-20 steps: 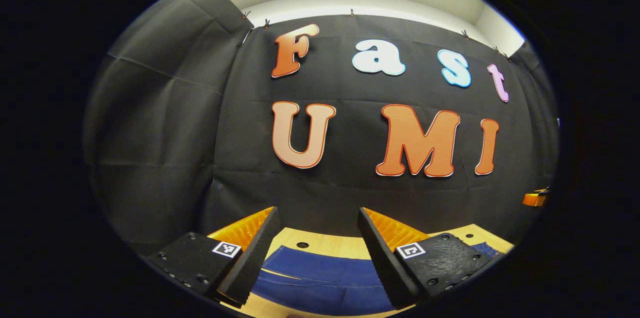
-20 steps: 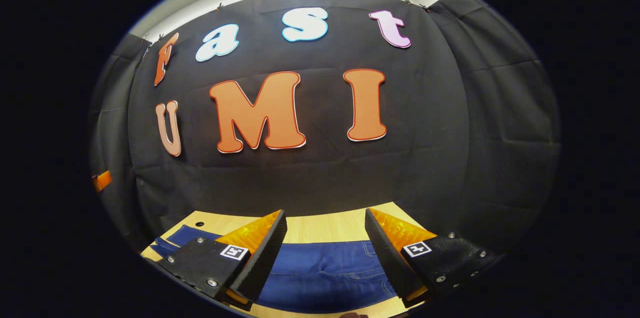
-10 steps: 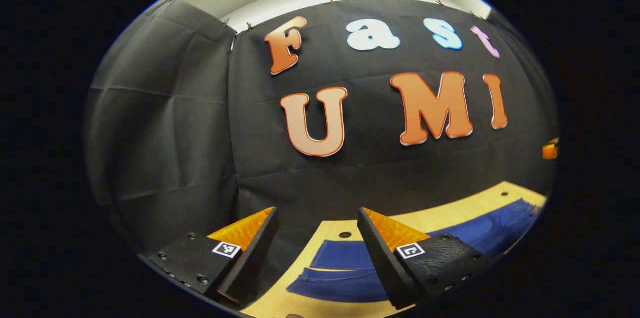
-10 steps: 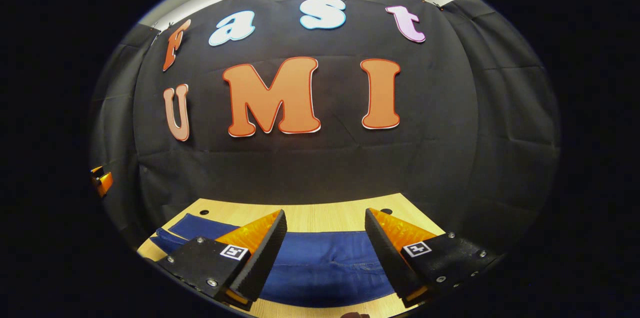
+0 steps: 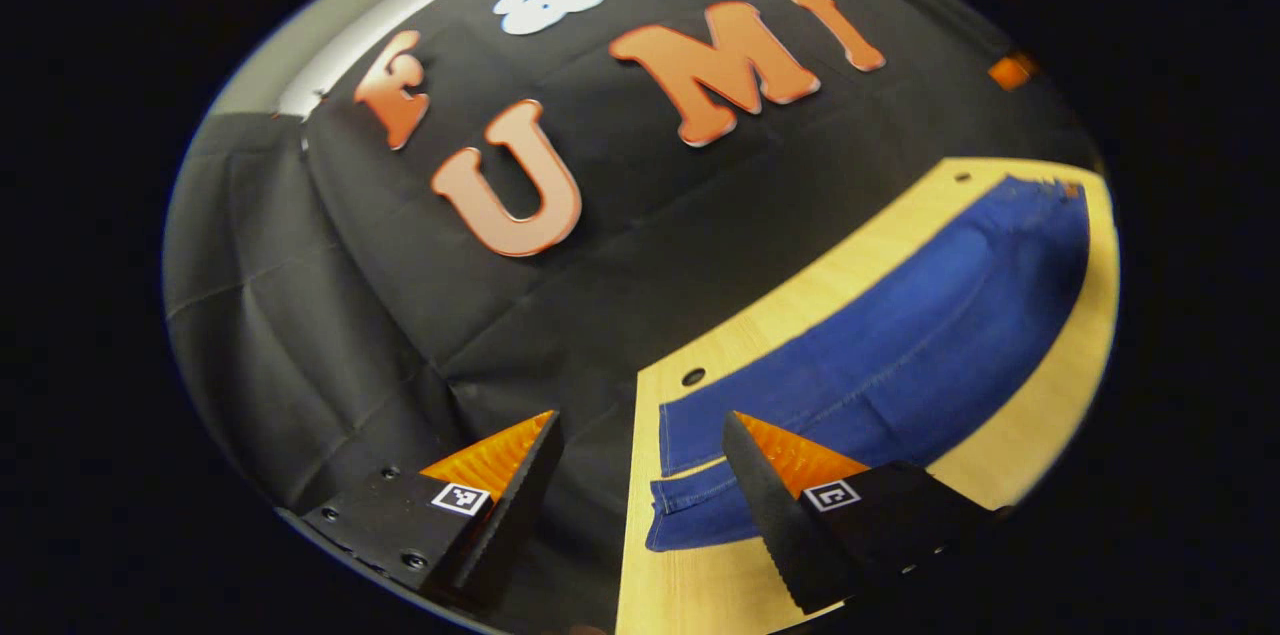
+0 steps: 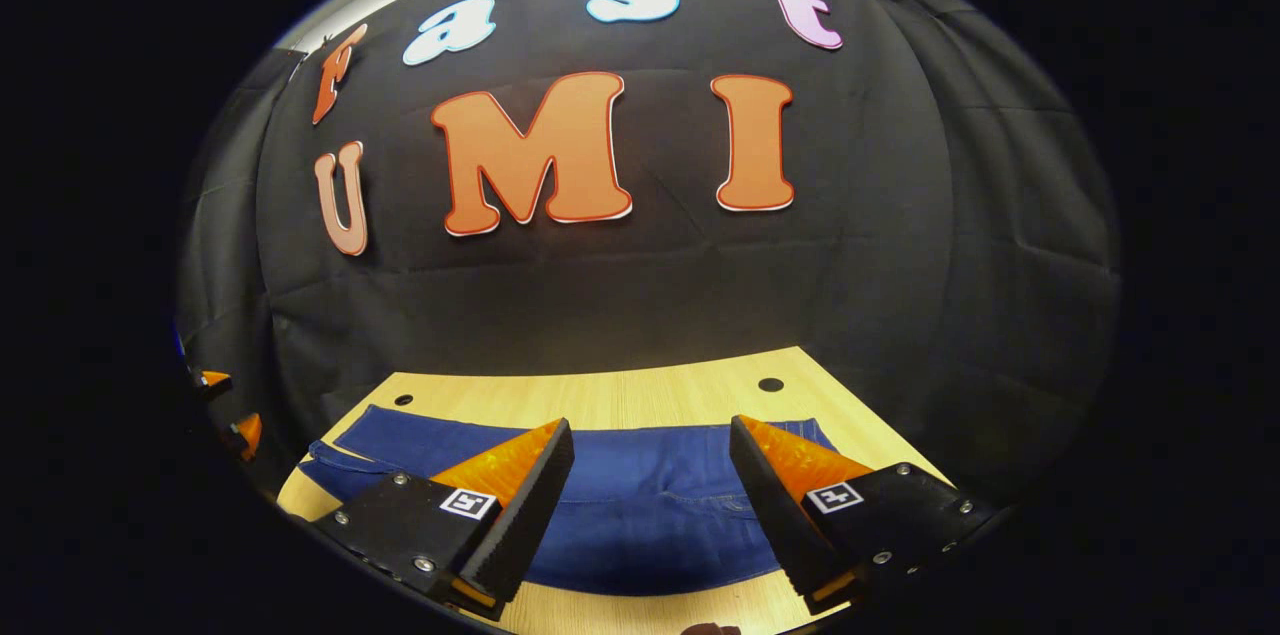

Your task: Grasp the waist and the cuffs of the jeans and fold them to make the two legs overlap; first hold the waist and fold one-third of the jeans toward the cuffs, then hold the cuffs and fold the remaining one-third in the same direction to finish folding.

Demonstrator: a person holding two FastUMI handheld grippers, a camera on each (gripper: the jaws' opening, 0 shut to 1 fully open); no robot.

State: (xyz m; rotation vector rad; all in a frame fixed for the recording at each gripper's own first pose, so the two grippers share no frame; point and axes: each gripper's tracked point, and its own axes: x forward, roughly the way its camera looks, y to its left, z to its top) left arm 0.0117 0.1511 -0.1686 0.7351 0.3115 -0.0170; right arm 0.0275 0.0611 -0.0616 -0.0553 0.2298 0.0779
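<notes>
Blue jeans (image 5: 880, 335) lie flat on the wooden table (image 5: 1010, 435), both legs side by side. In the left gripper view the hemmed cuffs (image 5: 680, 485) are nearest and the waist (image 5: 1040, 200) is far off at the upper right. My left gripper (image 5: 638, 420) is open, tilted, and hovers over the table's end beside the cuffs. In the right gripper view the jeans (image 6: 640, 505) stretch across, with stitching near the right finger. My right gripper (image 6: 650, 423) is open above them and holds nothing.
The black cloth wall rises close behind the table's far edge. Small round holes (image 5: 692, 377) (image 6: 770, 384) mark the table top. Parts of the other gripper (image 6: 230, 405) show at the left edge of the right gripper view. Bare wood borders the jeans in front.
My left gripper has swung left to the cuff end and rolled, so the table now slants in its view. The right gripper has tipped down slightly. Both stay open.
</notes>
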